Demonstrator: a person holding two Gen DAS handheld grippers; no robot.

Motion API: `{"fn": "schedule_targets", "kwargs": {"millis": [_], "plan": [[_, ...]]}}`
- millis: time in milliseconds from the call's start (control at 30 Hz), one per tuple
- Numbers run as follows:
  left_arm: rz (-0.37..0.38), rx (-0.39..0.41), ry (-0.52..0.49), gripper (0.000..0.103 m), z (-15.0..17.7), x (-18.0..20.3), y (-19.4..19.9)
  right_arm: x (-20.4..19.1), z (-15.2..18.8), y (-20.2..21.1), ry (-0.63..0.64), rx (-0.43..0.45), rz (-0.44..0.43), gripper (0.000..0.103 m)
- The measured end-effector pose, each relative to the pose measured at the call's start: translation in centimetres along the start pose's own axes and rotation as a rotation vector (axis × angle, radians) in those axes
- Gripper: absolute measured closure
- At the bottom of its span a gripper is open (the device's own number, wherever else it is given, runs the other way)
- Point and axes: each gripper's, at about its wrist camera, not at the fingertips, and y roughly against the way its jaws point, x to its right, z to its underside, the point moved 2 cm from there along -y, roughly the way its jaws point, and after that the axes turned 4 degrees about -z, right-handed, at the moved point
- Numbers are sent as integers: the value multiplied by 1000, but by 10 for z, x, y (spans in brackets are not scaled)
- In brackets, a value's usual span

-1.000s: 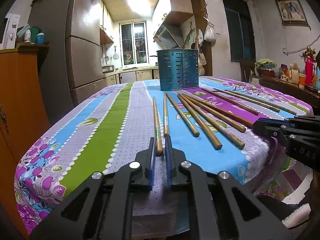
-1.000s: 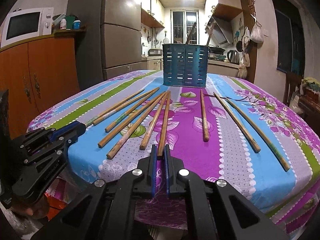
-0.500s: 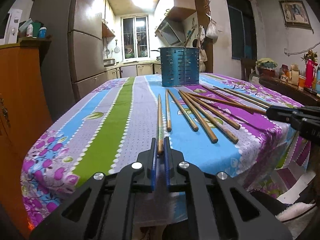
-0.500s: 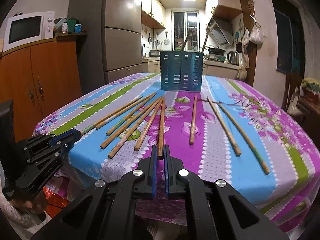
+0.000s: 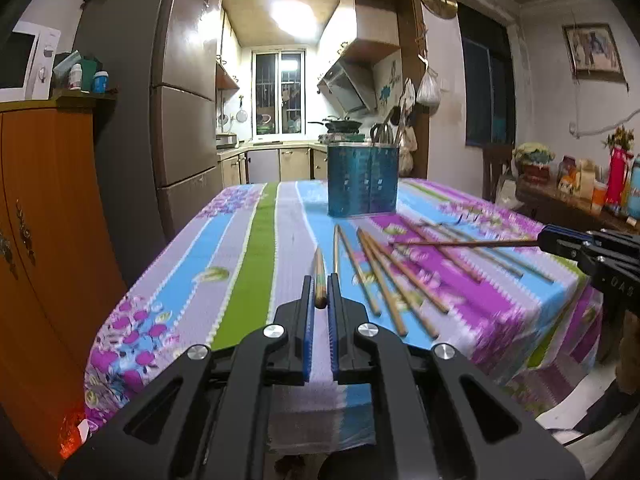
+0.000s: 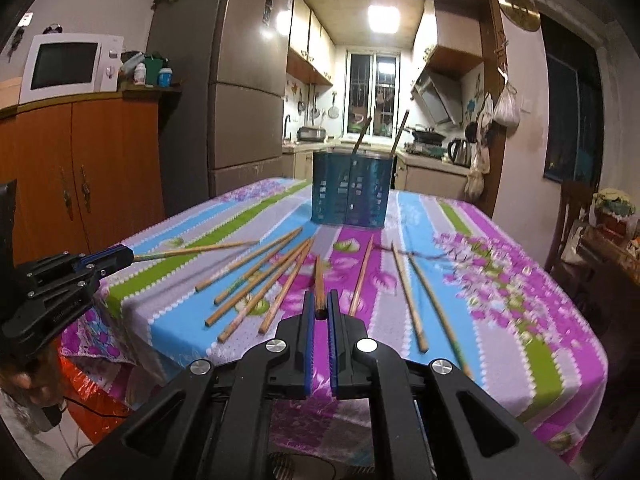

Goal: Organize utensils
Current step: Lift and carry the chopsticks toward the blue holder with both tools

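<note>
A blue slotted utensil holder (image 5: 362,182) (image 6: 350,190) stands at the far end of the striped floral tablecloth (image 5: 256,256), with two sticks leaning in it. Several wooden chopsticks (image 6: 256,280) lie fanned out on the cloth in front of it. My left gripper (image 5: 319,280) is shut on the near end of one chopstick (image 5: 319,266), held above the cloth. In the right wrist view that chopstick (image 6: 192,251) points right. My right gripper (image 6: 319,294) is shut on another chopstick (image 6: 319,276), which in the left wrist view (image 5: 460,243) hangs over the others.
A tall grey fridge (image 6: 240,112) and an orange cabinet (image 6: 80,168) with a microwave (image 6: 68,64) stand left of the table. A side table with bottles (image 5: 600,188) is on the right. The tablecloth's front edge (image 6: 360,384) hangs just below my grippers.
Both grippers have risen, each lifting its chopstick off the cloth. The two held chopsticks now hang above the ones still lying on the table.
</note>
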Motion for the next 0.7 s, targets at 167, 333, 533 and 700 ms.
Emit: {"fn": "schedule_targets", "kwargs": {"millis": [167, 333, 533, 700], "plan": [[13, 32, 22, 98, -33, -1, 9, 5, -26, 12, 11, 45, -23, 96], [17, 43, 32, 98, -67, 0, 13, 7, -52, 18, 27, 71, -67, 96], [25, 13, 62, 98, -92, -6, 7, 9, -79, 12, 50, 73, -100, 96], [35, -33, 79, 98, -108, -10, -5, 9, -96, 4, 77, 66, -111, 96]]}}
